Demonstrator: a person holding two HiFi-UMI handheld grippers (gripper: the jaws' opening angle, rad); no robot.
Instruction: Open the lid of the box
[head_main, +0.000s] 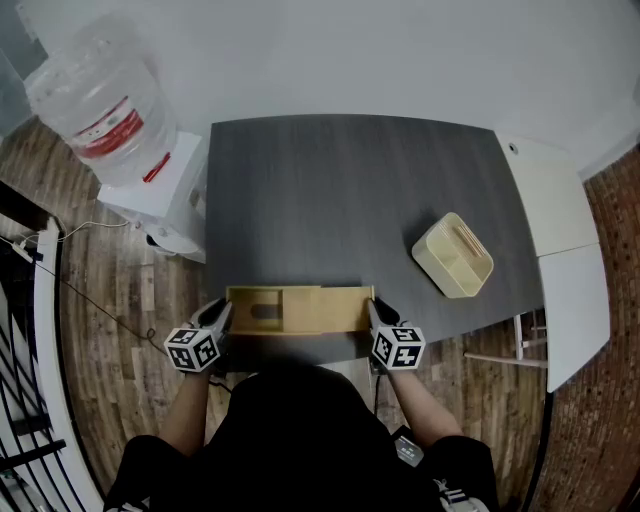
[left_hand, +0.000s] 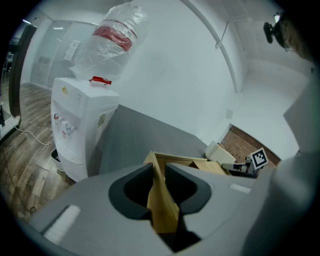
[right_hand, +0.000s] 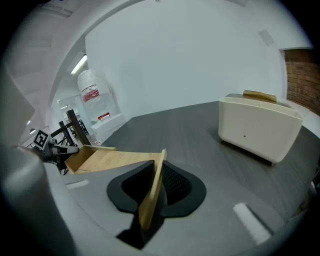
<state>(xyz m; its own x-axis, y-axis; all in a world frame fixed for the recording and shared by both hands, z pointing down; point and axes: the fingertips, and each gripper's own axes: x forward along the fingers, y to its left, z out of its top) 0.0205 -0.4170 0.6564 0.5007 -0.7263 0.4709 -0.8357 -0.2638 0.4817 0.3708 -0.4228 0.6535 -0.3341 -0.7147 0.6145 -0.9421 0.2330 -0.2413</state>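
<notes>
Left tool (head_main: 222, 313), right tool (head_main: 374, 311) pinch opposite box (head_main: 300, 309) ends.

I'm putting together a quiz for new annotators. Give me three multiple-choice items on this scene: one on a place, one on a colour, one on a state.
1. Where on the table does the wooden box lie?
A. along the near edge
B. at the far edge
C. in the far right corner

2. What colour is the table top?
A. white
B. dark grey
C. red

3. How does the left tool stand?
A. open in the air, nothing between its jaws
B. shut on the wooden box's end wall
C. shut on a water bottle

Answers:
1 A: in the head view the box sits right at the table's near edge.
2 B: all three views show a dark grey top.
3 B: the left gripper view shows the box's wood clamped between the jaws.
</notes>
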